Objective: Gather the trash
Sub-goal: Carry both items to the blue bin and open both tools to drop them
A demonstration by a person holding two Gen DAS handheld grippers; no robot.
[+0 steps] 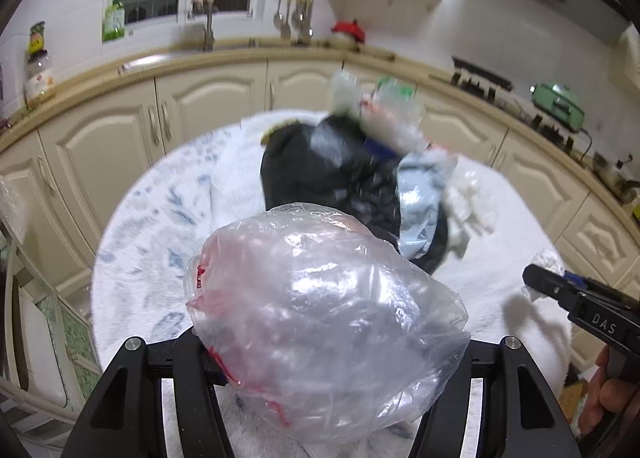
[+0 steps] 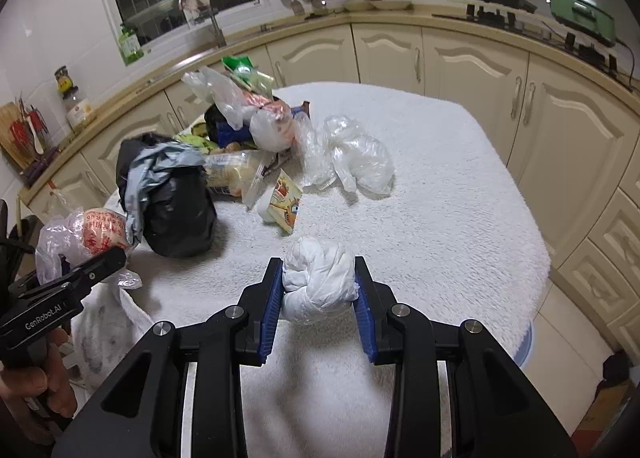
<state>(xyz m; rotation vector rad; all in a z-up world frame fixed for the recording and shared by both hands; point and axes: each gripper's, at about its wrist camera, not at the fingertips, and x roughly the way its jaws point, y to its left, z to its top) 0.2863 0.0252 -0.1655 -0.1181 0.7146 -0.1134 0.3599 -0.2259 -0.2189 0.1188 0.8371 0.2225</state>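
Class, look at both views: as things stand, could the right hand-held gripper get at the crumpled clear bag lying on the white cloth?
Probably not yet: the right hand-held gripper is shut on a white wad. Otherwise the cloth between it and the clear bag looks bare.

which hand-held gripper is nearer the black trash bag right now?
Left. The left hand-held gripper, shut on a clear plastic bag, sits right beside the black trash bag. The right hand-held gripper, shut on a white wad, is farther along the table.
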